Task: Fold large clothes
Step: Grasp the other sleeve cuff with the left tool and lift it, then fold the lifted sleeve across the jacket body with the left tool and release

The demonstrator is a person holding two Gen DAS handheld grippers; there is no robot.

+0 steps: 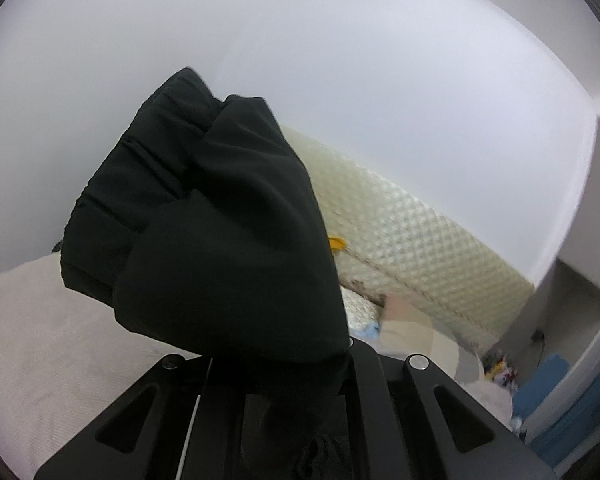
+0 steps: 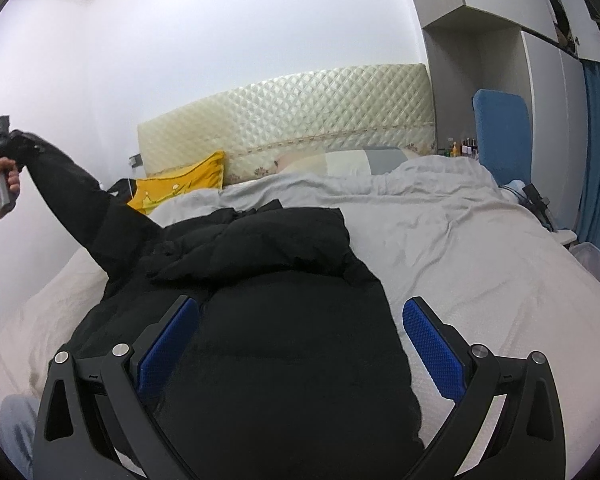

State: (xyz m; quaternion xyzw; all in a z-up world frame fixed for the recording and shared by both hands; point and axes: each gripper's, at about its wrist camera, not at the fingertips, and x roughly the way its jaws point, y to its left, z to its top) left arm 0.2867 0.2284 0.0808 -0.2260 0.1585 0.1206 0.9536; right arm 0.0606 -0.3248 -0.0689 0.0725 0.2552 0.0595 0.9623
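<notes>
A black padded jacket (image 2: pixel 268 300) lies on the bed, its body spread toward me. My left gripper (image 2: pixel 10 152) is shut on the jacket's sleeve cuff and holds the sleeve (image 2: pixel 72 196) stretched up and to the left, off the bed. In the left wrist view the cuff (image 1: pixel 204 224) bunches out of the closed jaws and hides the fingertips. My right gripper (image 2: pixel 300 320) is open, its blue pads (image 2: pixel 432 344) spread over the jacket's lower body, holding nothing.
The bed has a grey sheet (image 2: pixel 460 240) and a cream quilted headboard (image 2: pixel 300 112). A yellow pillow (image 2: pixel 180 188) lies at the head. A blue chair (image 2: pixel 500 136) and a shelf with small bottles (image 2: pixel 464 147) stand at the right, by a wardrobe.
</notes>
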